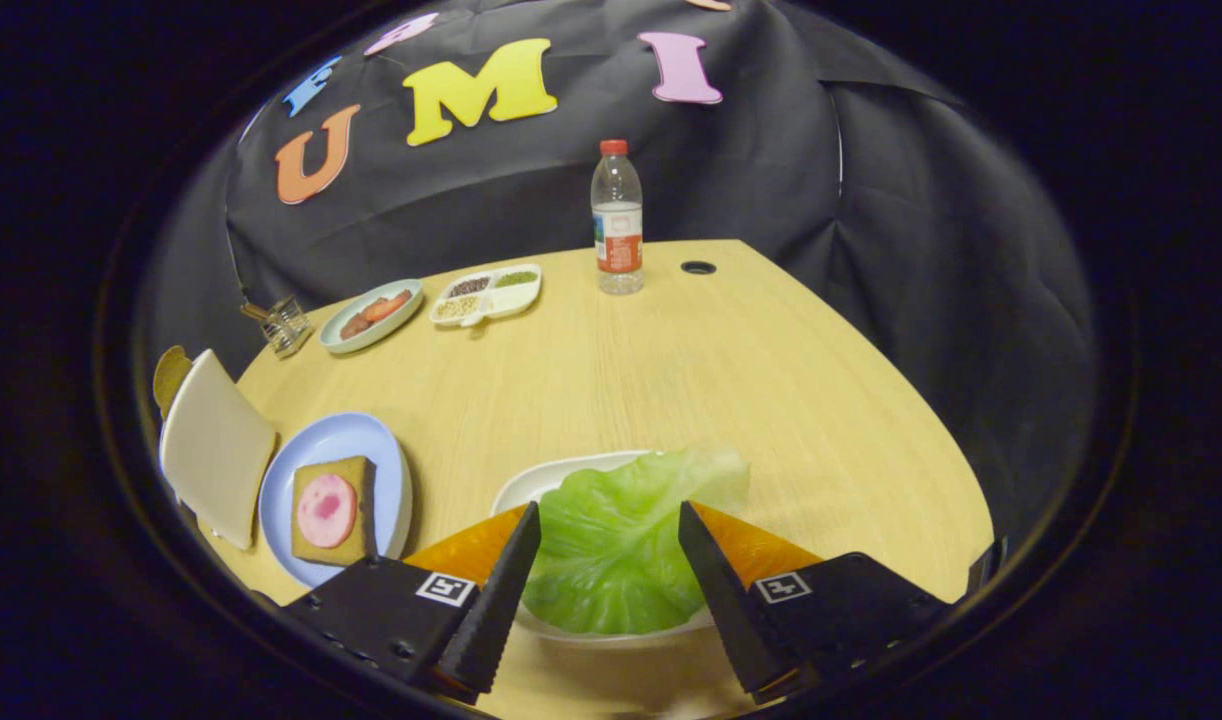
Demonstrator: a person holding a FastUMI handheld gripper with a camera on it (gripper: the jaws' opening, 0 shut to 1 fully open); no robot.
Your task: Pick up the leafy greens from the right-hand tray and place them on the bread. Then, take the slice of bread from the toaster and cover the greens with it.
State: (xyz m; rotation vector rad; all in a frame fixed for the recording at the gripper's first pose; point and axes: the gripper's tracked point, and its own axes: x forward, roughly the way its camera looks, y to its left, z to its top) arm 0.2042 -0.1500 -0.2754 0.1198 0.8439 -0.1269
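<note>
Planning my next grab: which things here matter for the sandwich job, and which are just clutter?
Job:
- greens, in white tray, between the open gripper fingers
- bread on blue plate
- toaster, left of the plate

Clutter:
- bottle
- divided dish
- green plate
- wire holder

A water bottle [617, 220] is stood upright at the far edge of the table [671, 370], next to a cable hole [698, 267]. A divided dish [486, 294] of what looks like grains is set beside a plate [371, 315] of food.
</note>
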